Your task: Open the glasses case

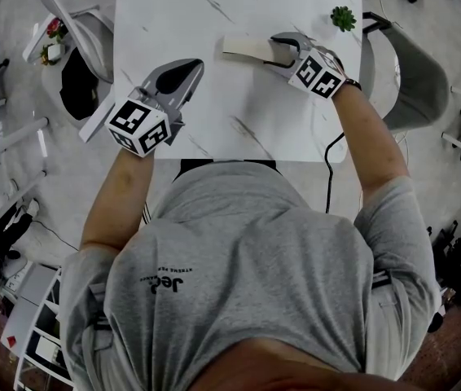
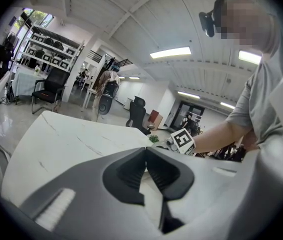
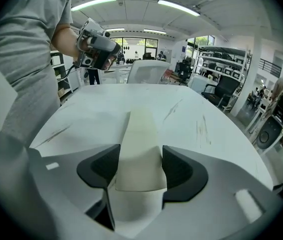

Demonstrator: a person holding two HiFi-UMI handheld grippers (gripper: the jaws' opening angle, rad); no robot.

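Grip of right gripper [image 3: 141,160] on glasses case [image 3: 140,126] shows only in its view; left gripper [image 2: 145,155] clenched.

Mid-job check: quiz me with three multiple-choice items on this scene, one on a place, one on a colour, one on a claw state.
1. The small green potted plant sits on the white marble table near its: A right edge; B left edge; C centre.
2. The long glasses case is: A black; B cream; C red.
3. The left claw is: A open; B shut and empty; C gripping the case.
Answers: 1 A, the head view shows it by the right edge, past the right claw; 2 B, cream in the head and right gripper views; 3 B, its pads meet with nothing between.
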